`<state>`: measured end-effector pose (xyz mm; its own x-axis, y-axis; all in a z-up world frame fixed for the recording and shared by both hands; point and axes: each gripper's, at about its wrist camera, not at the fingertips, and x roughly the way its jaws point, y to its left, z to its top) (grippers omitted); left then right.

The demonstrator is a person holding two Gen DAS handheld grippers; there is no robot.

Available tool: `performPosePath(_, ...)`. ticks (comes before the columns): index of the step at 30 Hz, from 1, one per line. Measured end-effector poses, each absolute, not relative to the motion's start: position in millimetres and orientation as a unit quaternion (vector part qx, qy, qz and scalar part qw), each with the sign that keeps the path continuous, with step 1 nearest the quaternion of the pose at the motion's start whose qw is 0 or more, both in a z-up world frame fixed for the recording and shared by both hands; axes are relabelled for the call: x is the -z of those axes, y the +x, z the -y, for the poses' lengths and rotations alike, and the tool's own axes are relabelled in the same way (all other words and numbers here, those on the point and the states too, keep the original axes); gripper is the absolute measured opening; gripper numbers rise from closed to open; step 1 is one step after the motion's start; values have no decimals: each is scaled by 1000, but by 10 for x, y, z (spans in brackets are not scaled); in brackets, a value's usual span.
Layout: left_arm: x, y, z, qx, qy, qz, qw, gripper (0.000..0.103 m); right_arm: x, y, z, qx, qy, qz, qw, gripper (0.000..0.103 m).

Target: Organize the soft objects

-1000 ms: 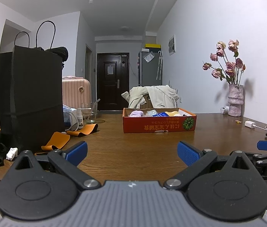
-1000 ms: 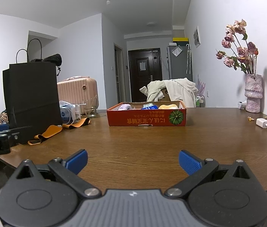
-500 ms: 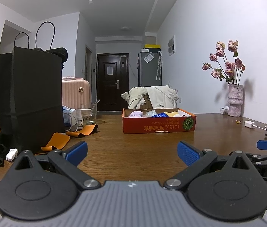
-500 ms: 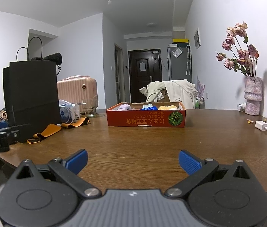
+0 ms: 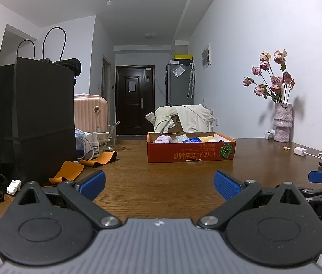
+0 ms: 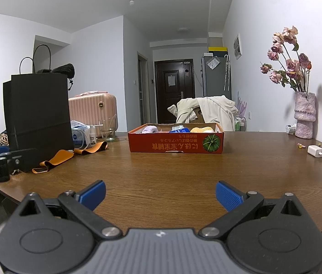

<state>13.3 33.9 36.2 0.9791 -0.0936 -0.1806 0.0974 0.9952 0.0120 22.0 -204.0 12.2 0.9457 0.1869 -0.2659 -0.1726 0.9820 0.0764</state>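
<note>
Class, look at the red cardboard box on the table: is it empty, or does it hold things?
It holds things. Over the rim of the red box show a lilac cloth, a blue packet and a yellow soft item.

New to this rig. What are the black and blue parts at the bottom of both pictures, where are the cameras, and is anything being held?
No robot: a person carries two handheld grippers, each with a fisheye camera looking along its blue-padded fingers. One picture shows the left gripper, the other the right gripper. Both are open, holding nothing, over the wooden table. Ahead sits an orange cardboard box with soft items inside, a purple one and a yellow one. To the left stand a black paper bag and orange straps; to the right, a vase of dried roses and a white charger.
</note>
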Motion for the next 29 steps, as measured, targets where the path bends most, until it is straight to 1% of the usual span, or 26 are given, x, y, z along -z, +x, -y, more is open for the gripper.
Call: performPosePath(29, -353, 111, -288, 42, 7, -91, 995, 103, -118, 220, 2036, -91, 26, -138, 986, 103)
